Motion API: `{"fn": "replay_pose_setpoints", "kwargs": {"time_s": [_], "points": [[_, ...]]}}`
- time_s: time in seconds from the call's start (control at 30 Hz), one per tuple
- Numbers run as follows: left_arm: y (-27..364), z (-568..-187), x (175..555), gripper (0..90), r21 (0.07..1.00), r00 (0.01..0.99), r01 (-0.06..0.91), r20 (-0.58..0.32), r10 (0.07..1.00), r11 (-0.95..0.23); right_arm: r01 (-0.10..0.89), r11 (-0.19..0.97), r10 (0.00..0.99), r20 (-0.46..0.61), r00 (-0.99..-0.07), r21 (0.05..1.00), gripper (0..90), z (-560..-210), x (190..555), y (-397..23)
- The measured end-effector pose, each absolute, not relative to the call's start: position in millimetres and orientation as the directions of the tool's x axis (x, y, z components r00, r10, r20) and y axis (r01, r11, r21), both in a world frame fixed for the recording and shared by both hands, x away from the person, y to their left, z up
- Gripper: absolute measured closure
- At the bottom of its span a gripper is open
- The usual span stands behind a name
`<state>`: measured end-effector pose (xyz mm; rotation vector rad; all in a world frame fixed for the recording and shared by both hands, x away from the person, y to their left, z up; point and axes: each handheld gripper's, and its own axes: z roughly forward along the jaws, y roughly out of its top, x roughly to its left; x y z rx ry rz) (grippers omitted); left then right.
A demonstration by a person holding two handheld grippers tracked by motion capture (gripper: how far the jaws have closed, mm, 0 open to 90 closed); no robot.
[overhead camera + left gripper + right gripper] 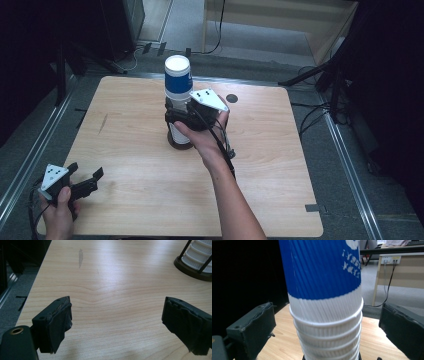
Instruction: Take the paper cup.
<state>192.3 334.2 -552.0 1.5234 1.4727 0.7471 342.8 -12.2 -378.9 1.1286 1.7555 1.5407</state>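
Tabletop of pale wood carries a dark round holder near its middle, with a stack of ribbed white paper cups — topmost one blue-banded — rising from it. Right claw stands spread around the stack, not touching it; left claw hangs spread over bare wood at the near left corner.

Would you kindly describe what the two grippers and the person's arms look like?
Both are black. The left gripper and right gripper each carry a grey three-cornered plate with small dark dots, and a black cable trails from each. Their blocky jaws have worn black padding. The forearms are bare, with no sleeves.
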Motion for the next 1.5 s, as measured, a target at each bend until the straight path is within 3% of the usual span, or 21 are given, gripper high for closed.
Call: {"fn": "replay_pose_setpoints", "kwargs": {"time_s": [0.53,0.9,1.5], "points": [[335,-552,192,9.8,0.883,0.126,0.463,-0.153,0.98,0.078,0.213,0.002,0.884,0.098,-0.458,0.977,5.2,-369,359,11],[336,-552,193,9.8,0.881,0.128,0.467,-0.158,0.979,0.081,0.178,0.003,0.907,0.072,-0.414,0.984,16.9,-371,366,18],[335,-552,193,9.8,0.883,0.127,0.463,-0.16,0.979,0.084,0.097,-0.006,0.91,0.046,-0.412,0.995,18.0,-362,363,18]]}}
